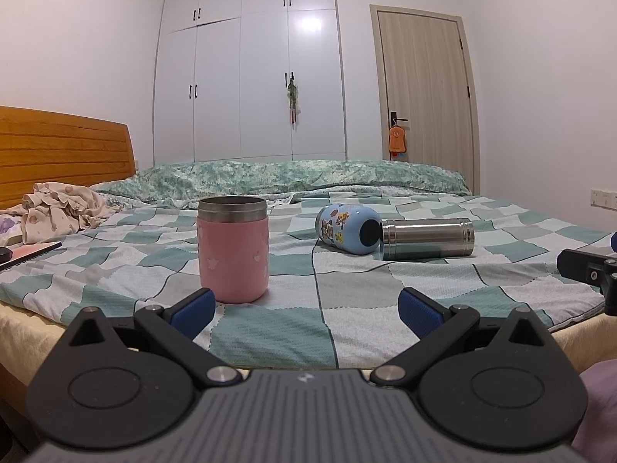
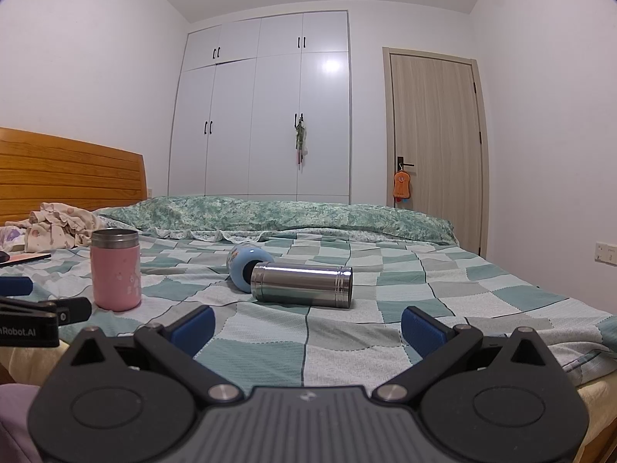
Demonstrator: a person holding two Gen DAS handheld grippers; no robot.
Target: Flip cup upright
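While both grippers wait wide and empty, two cups lie toppled mid-bed.
Left gripper (image 1: 304, 305) and right gripper (image 2: 306, 324) face the smooth steel cup (image 2: 302, 284) touching the rounded blue cartoon cup (image 2: 243, 266); either may roll on soft checked quilt (image 2: 443, 293). Pink cup (image 2: 115, 270) stands left.

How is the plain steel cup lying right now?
Tipped: the steel cup lies on its side on the checked bedspread, touching the blue cartoon cup.

- Ahead: white built-in wardrobe (image 1: 248, 65) against white walls.
- Ahead right: pale wood door (image 2: 435, 146).
- Left: wooden headboard (image 1: 61, 146).
- Below: checked bedspread (image 2: 385, 281).
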